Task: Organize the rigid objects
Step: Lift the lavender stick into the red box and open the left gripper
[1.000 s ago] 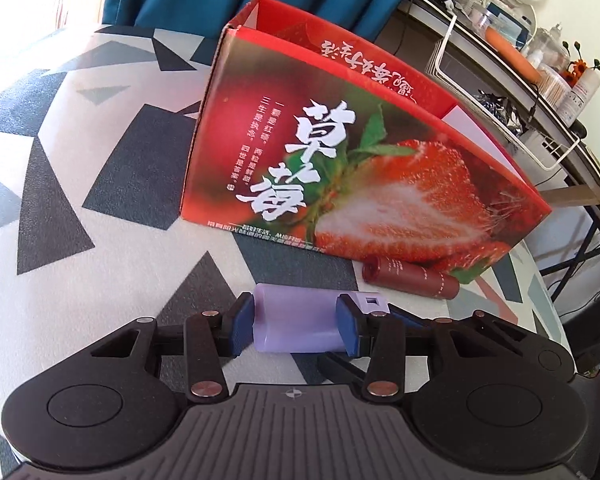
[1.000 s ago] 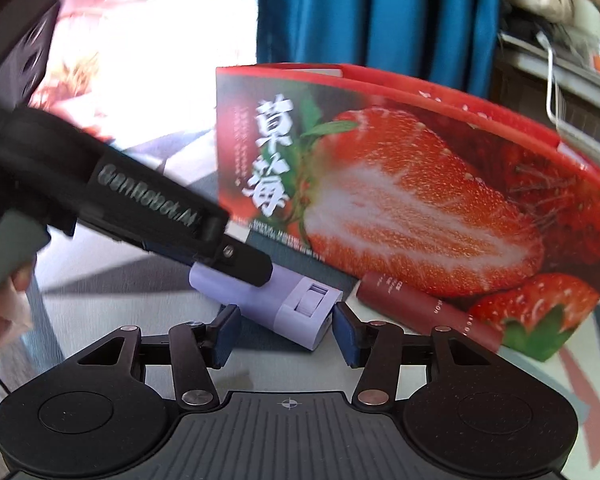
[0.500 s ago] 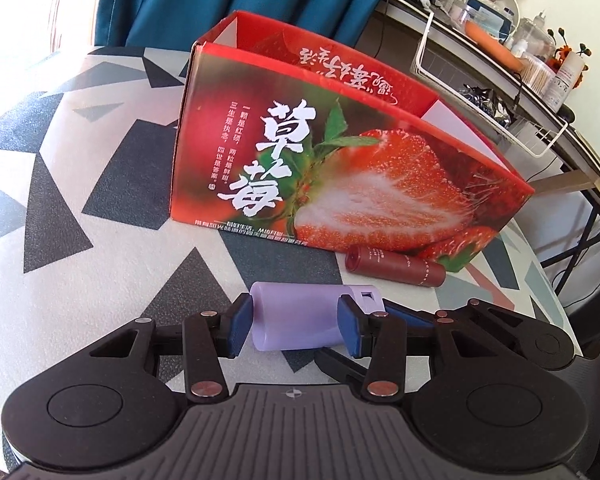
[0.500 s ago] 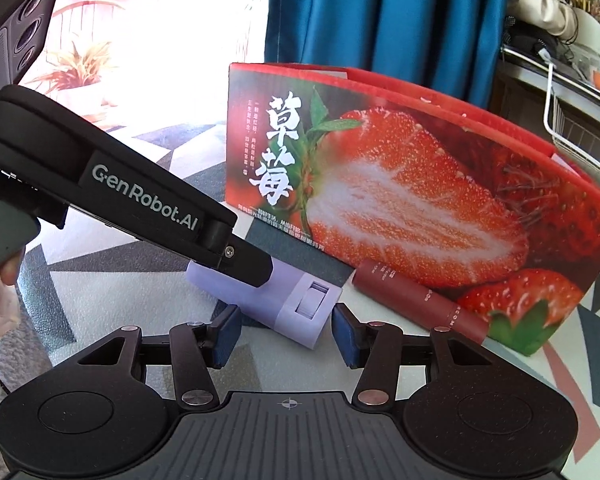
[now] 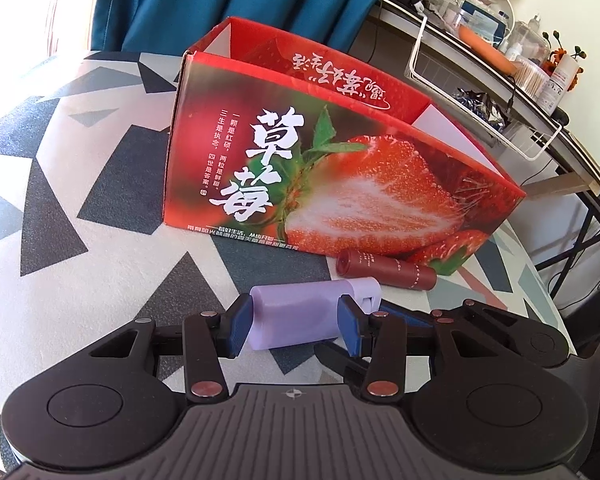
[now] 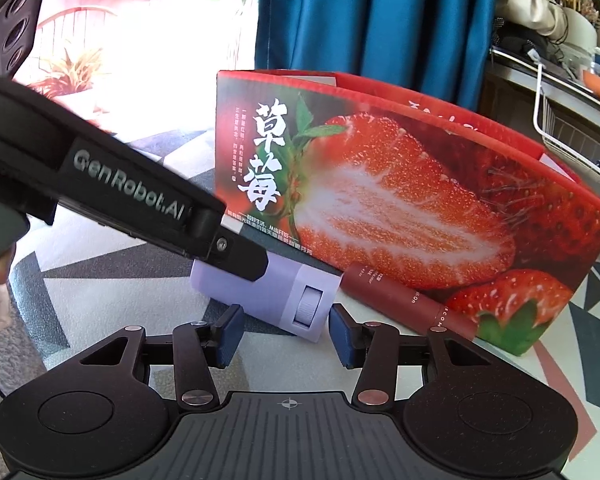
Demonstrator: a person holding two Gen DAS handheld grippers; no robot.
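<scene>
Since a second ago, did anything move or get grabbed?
The left hand-held gripper stays clamped on the purple block, tipping it a little. The right hand-held gripper is closing its jaws around the block's end with the slider, but its pads do not press on it yet. The strawberry box and the dark red tube beside it lie as they did.
</scene>
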